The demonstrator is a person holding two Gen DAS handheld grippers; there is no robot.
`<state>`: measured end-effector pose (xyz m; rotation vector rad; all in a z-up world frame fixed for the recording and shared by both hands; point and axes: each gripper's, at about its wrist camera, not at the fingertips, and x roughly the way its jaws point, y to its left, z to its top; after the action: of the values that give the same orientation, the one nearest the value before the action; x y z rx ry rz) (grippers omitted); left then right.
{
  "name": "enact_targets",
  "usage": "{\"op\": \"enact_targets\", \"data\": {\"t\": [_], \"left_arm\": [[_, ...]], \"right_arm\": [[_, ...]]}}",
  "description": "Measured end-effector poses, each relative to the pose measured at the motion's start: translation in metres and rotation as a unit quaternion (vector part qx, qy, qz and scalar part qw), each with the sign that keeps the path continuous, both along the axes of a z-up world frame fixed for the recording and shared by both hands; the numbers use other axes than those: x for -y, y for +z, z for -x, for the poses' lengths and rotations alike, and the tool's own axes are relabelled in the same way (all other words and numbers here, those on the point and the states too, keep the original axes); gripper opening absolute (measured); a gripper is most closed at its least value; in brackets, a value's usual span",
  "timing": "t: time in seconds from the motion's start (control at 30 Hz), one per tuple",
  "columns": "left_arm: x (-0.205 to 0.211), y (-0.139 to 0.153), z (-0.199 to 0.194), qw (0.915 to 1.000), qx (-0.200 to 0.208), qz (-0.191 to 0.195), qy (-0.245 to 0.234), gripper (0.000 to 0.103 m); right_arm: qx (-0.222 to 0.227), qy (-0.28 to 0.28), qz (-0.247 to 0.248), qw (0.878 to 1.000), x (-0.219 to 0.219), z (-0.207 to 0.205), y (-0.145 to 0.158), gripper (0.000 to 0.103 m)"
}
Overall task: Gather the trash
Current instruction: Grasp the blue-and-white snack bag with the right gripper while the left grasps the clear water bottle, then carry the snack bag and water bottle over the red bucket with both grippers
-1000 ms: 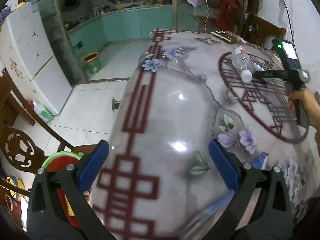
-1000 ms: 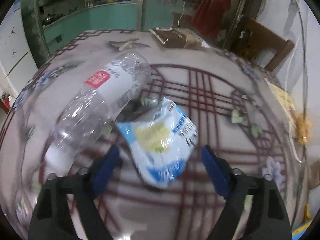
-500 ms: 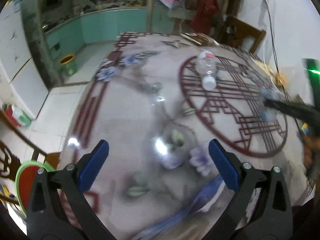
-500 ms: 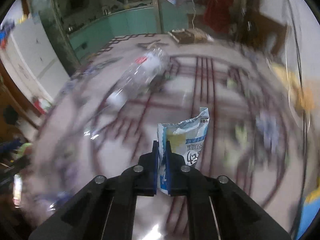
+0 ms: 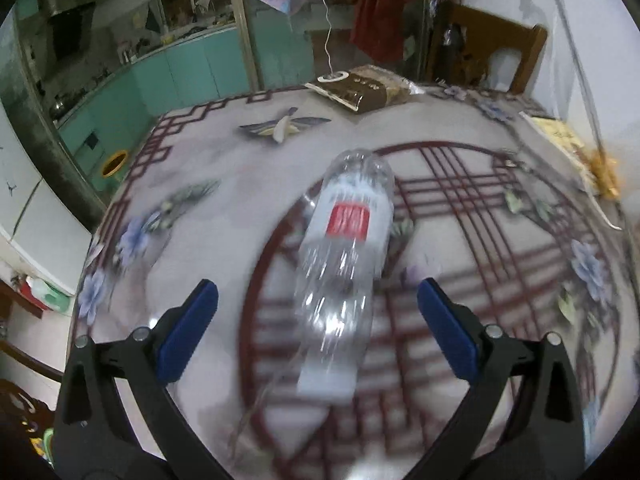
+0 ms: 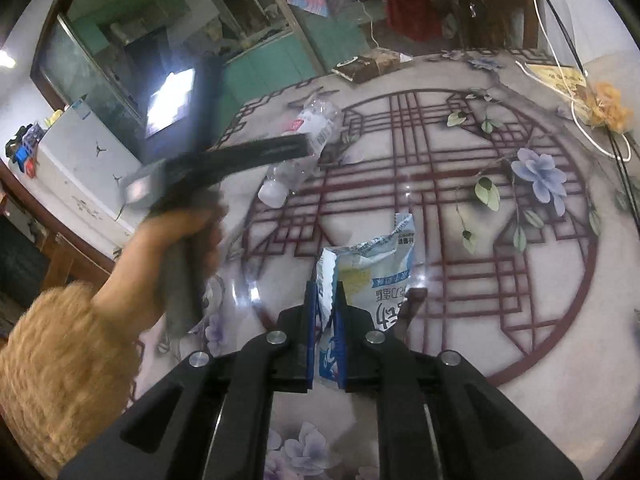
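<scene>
One crinkly foil packet (image 6: 360, 272) pinched; clear bottle (image 5: 344, 264) blurred.

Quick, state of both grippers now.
Left gripper: open, plastic bottle between the jaws, not gripped.
Right gripper: shut on snack wrapper.

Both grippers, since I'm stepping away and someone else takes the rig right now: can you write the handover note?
Right gripper: shut on the torn snack wrapper, lifted off the table.
Left gripper: open, over the table; the empty plastic bottle lies on its side between the fingers, not gripped.
Done: wrapper picked up.
Left: close on the bottle, then bin both. No bin shows near the table; the brown packet at the far edge stays untouched.
</scene>
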<state>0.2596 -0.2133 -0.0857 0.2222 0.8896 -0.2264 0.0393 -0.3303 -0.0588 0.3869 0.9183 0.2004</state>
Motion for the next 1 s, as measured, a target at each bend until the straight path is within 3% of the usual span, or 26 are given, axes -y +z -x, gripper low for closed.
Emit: {"op": "enact_targets", "data": {"t": [0.03,0.1,0.13,0.2,0.3,0.5,0.63,0.8,1.0], "left_arm": [[0.004,-0.003,-0.006,1.0,-0.005,-0.003,0.003,0.098],[0.01,-0.013,-0.022,0.9995,-0.029,-0.004,0.01,0.086],[0.011,-0.017,-0.027,0.9991,-0.04,-0.002,0.012,0.06],[0.011,-0.023,-0.031,0.9978,-0.063,0.01,0.019,0.044],[0.003,-0.02,-0.024,0.9967,-0.071,0.035,0.021,0.044],[-0.038,0.014,0.03,0.9975,-0.046,0.053,-0.008,0.044],[-0.089,0.04,0.093,0.9975,-0.023,0.063,-0.021,0.044],[-0.168,0.052,0.171,0.9971,-0.029,0.07,-0.008,0.044],[-0.23,0.058,0.227,0.9985,0.009,0.048,0.025,0.044]], "right_arm": [[0.004,0.001,0.004,1.0,0.0,0.001,0.003,0.009],[0.01,0.001,0.011,1.0,0.0,0.003,0.007,0.01],[0.014,0.001,0.016,1.0,0.0,0.004,0.009,0.01],[0.016,0.001,0.022,1.0,-0.001,0.004,0.011,0.01],[0.019,0.002,0.033,0.999,-0.002,0.004,0.012,0.01],[0.033,0.018,0.073,0.997,-0.022,0.008,0.016,0.01],[0.041,0.039,0.086,0.995,-0.042,0.013,0.018,0.01],[0.063,0.079,0.111,0.989,-0.078,0.028,0.026,0.01],[0.07,0.109,0.116,0.985,-0.13,0.048,0.023,0.01]]}}
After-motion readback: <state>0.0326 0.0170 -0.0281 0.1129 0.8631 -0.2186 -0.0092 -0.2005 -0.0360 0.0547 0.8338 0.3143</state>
